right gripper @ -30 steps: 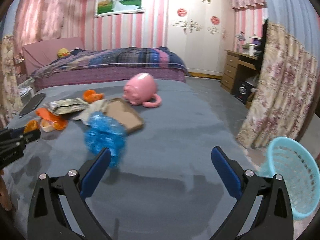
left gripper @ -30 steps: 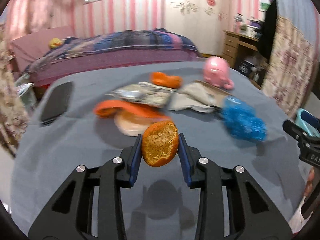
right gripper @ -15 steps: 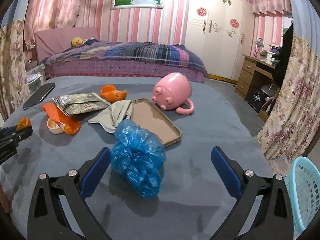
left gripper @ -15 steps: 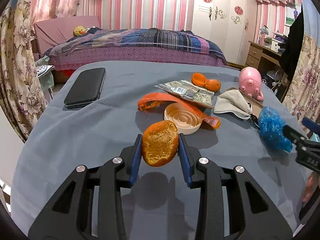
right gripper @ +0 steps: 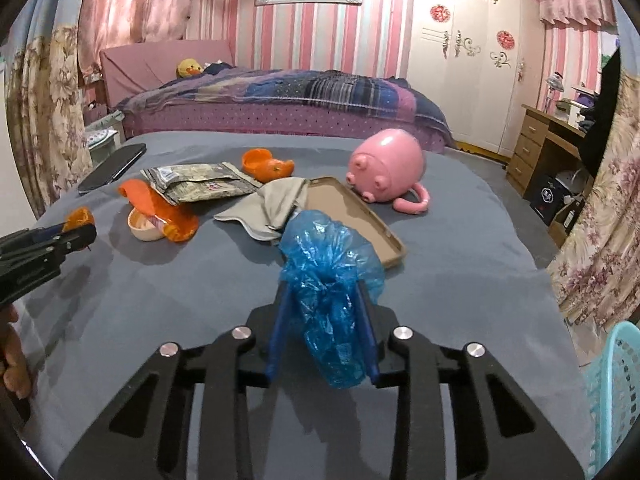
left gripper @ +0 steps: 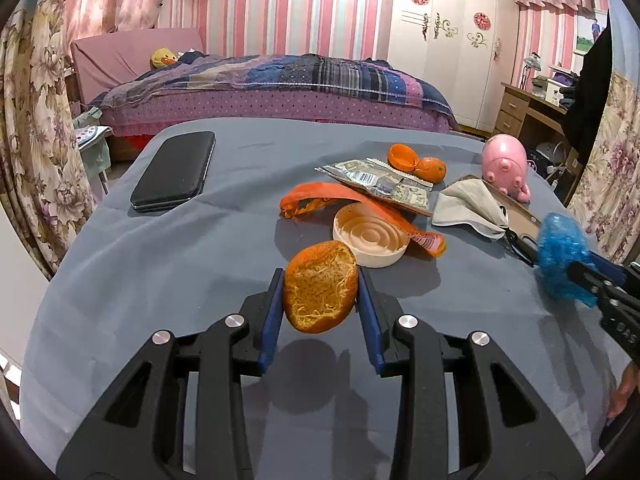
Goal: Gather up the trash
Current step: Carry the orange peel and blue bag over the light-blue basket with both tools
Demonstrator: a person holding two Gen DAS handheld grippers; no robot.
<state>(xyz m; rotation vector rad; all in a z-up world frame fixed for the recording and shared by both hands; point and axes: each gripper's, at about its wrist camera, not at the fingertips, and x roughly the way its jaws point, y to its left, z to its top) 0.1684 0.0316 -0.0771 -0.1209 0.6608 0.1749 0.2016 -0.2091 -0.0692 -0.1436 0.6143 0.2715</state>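
Over the grey table (left gripper: 168, 272), the left hand-held gripper (left gripper: 320, 304) is clamped on an orange peel (left gripper: 320, 292), lifted clear of the cloth. Beside the tan tray (right gripper: 352, 216), the right hand-held gripper (right gripper: 325, 320) has just been closing and now pinches a crumpled blue plastic bag (right gripper: 328, 272) between its pads.

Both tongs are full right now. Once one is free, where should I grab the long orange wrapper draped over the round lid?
Probably the raised fold at the orange wrapper's left end: it stands off the grey cloth, so the pads can straddle it. Come from the near-left, pinching across the strip's width, clear of the round lid and the foil packet behind.
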